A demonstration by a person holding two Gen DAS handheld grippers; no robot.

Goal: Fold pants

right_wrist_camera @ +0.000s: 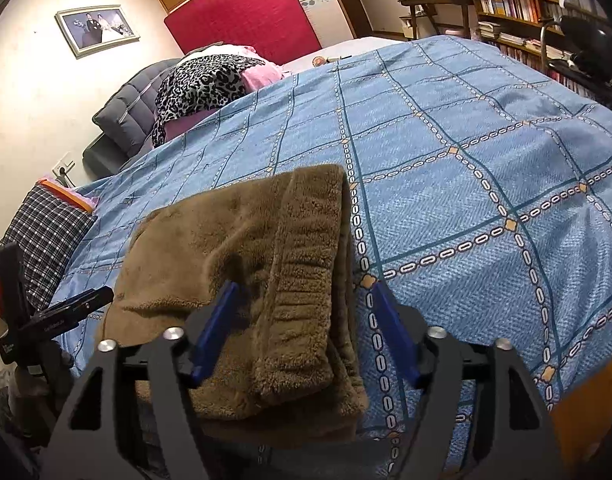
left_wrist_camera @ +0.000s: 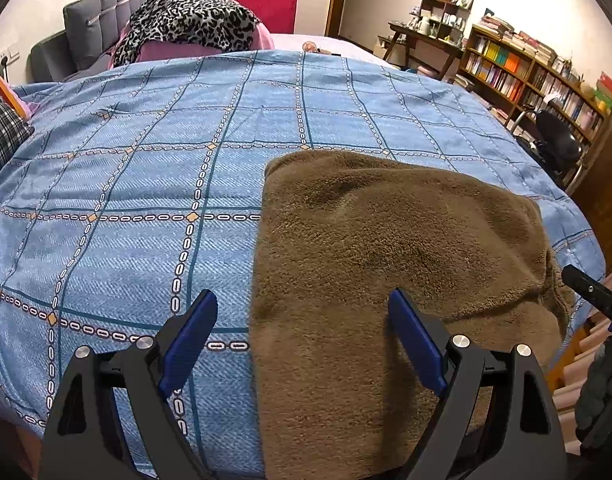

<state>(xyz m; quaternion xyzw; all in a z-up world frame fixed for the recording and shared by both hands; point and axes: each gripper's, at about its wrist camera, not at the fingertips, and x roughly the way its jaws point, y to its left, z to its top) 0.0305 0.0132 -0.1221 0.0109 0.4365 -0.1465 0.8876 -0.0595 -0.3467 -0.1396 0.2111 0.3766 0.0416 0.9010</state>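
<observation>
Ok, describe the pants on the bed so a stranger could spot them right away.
Find the bed with the blue checked quilt. Near its front edge lies a folded bundle, the pants: plain brown, fuzzy fleece, with a ribbed elastic waistband, unlike the leopard-print cloth far back by the headboard.

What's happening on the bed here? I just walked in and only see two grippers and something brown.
A person with a handheld gripper in each hand is folding brown fleece pants on a bed with a blue patterned quilt. The pants already lie folded into a compact stack near the bed's edge. The left gripper hangs open over the stack's left edge, holding nothing. The right gripper is open too, its jaws either side of the waistband end but not pressing it.
</observation>
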